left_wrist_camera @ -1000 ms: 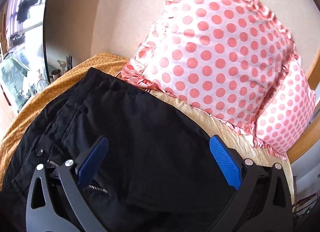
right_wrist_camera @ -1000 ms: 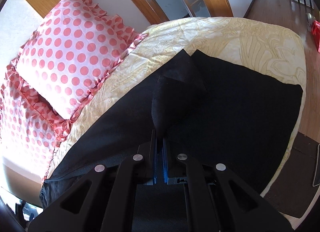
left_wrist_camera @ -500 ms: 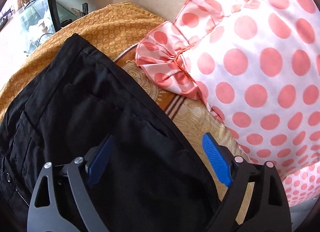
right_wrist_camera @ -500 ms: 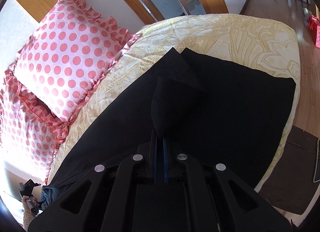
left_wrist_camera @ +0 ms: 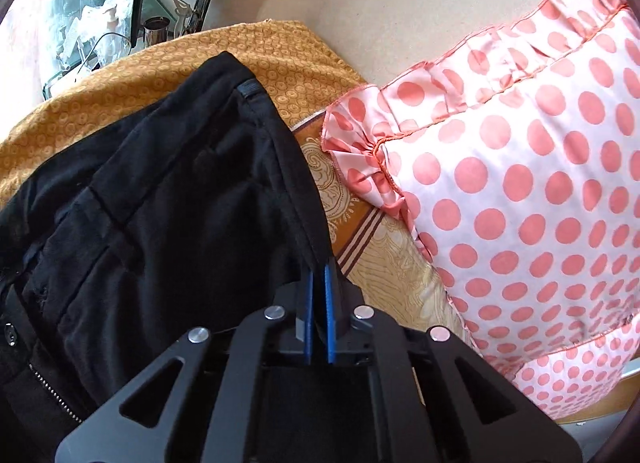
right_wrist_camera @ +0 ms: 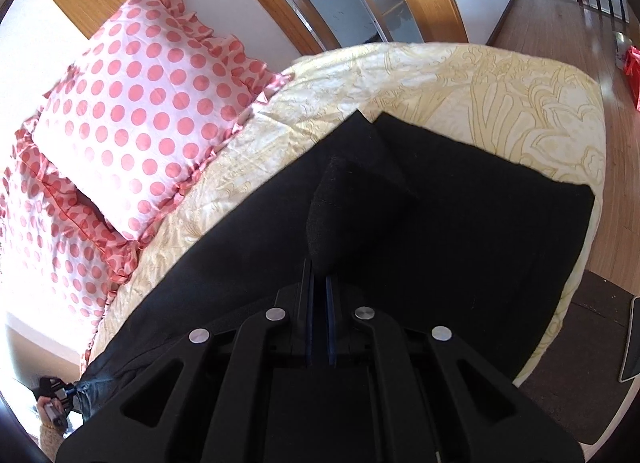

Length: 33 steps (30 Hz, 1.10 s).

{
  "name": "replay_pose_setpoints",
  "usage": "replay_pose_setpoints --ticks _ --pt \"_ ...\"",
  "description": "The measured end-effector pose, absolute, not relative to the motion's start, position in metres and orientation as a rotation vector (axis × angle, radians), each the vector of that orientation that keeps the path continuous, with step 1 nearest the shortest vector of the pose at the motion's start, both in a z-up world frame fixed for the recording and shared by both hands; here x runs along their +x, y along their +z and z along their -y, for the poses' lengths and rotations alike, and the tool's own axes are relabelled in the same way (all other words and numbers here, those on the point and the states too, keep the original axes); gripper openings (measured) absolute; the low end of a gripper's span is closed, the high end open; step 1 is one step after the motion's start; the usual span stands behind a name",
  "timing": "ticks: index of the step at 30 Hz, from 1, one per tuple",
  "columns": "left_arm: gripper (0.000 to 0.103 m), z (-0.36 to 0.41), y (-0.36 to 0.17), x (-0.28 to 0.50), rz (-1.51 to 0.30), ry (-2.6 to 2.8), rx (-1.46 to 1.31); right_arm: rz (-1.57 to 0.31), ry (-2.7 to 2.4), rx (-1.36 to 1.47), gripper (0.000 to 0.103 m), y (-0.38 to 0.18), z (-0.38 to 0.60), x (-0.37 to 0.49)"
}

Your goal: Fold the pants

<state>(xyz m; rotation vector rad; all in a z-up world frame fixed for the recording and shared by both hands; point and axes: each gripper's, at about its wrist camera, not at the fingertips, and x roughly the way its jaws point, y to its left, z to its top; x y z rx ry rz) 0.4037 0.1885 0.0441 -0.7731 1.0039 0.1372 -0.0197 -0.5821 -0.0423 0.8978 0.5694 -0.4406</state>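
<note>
Pinching the pants (left_wrist_camera: 168,199) at centre frame, the left gripper (left_wrist_camera: 319,283) and right gripper (right_wrist_camera: 319,283) were clamped on fabric, poised to lift and fold together.

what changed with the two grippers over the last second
The left gripper, open over the black pants before, moved toward their edge nearest the polka-dot pillow and shut on it. The right gripper stayed shut on a pinched fold of the pants.
</note>
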Motion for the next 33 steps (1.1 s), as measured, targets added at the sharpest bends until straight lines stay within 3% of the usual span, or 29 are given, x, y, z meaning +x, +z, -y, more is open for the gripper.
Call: replay_pose_setpoints --ticks 11,15,20,27,29,30,32,33 --pt "0.004 -0.2 0.13 0.259 -0.775 -0.054 -0.67 -0.462 -0.426 0.854 0.005 -0.006 0.591 -0.042" --pt "0.004 -0.212 0.138 0.201 -0.714 -0.079 -0.668 -0.414 -0.443 0.849 0.005 0.007 0.598 -0.053" --pt "0.004 -0.22 0.114 0.126 -0.671 -0.035 -0.665 -0.383 -0.471 0.847 0.005 0.014 0.604 -0.069" --pt "0.004 -0.248 0.021 0.046 -0.735 0.062 -0.822 -0.417 -0.484 0.859 0.005 0.003 0.606 -0.071" --pt "0.01 -0.257 0.002 0.042 -0.741 0.074 -0.883 -0.424 -0.476 0.866 0.005 0.001 0.607 -0.068" --pt "0.019 -0.26 0.001 0.04 -0.729 0.075 -0.901 -0.427 -0.474 0.861 0.005 0.002 0.606 -0.067" --pt "0.039 -0.267 0.008 0.037 -0.673 0.07 -0.937 -0.427 -0.476 0.846 0.005 0.003 0.604 -0.067" --pt "0.059 -0.27 0.013 0.037 -0.644 0.075 -0.941 -0.426 -0.479 0.84 0.005 0.003 0.604 -0.068"
